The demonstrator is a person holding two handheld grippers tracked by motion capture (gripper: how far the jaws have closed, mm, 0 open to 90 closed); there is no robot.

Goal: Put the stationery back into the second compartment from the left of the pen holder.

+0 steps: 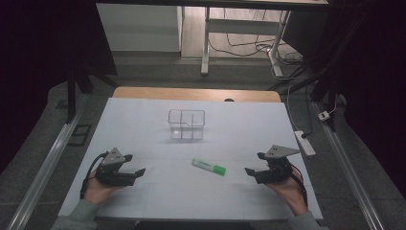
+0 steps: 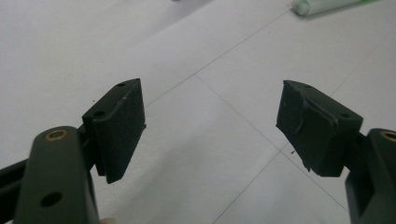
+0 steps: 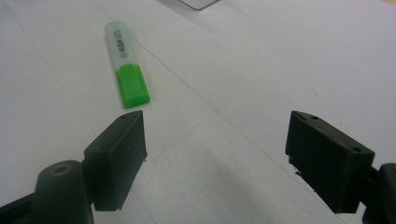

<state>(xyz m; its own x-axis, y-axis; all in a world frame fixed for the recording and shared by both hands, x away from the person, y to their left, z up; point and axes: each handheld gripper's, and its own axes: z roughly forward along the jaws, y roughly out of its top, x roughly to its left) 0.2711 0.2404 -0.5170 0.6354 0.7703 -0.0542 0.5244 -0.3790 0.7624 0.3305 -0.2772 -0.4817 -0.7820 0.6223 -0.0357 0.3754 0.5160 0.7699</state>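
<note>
The left gripper (image 1: pixel 136 171) is sitting near the table's (image 1: pixel 143 124) left edge, jaws spread wide, gripping nothing. The right gripper (image 1: pixel 249 171) — jaws also gaping, empty — is resting near the right edge. The green highlighter (image 1: pixel 208 166) is lying between them, nearer the front edge.

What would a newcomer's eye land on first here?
The green highlighter lies alone on the white sheet, midway between the two grippers. Behind it stands a clear box, apparently empty. The left gripper and right gripper rest low at either side, jaws open, nothing between them.
</note>
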